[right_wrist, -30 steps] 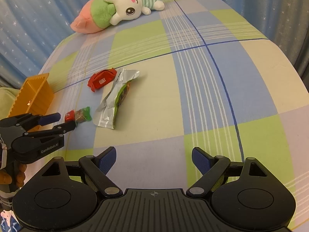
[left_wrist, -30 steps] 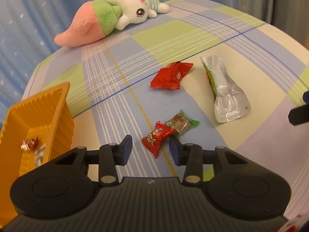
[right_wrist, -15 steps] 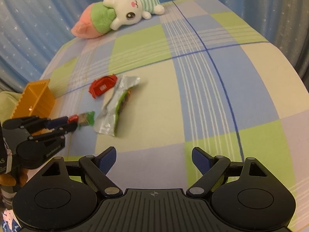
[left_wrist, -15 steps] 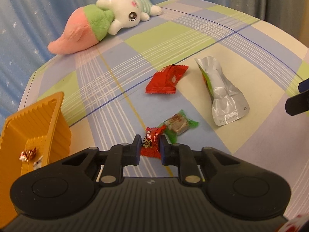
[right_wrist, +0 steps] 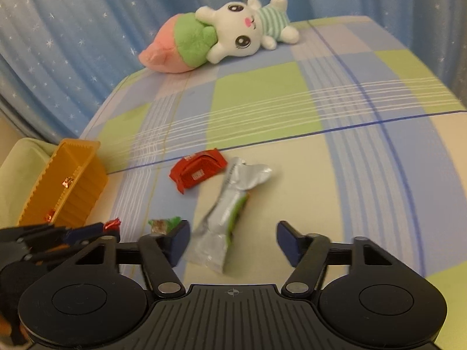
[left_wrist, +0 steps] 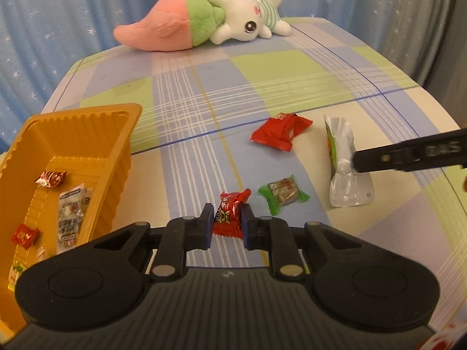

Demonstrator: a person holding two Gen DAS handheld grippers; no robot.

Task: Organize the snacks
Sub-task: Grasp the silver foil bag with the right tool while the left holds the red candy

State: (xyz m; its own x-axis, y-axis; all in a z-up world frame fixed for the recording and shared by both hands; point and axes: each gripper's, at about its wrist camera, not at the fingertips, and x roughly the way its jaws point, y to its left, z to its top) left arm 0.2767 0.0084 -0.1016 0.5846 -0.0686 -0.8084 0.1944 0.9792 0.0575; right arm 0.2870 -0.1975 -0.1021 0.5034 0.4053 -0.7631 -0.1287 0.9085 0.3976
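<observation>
My left tongs (left_wrist: 226,224) pinch the red candy (left_wrist: 230,215) by its middle, just off the surface, so it can go to the orange tray (left_wrist: 87,134) beside them. My right tongs (right_wrist: 232,240), half spread and just closing, straddle the silver pouch (right_wrist: 230,213) without pressing it, ready for that pickup.

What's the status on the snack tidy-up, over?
Left hand-held gripper shut on red candy. Right hand-held gripper closing around silver pouch, not gripping. Path to tray clear.
</observation>
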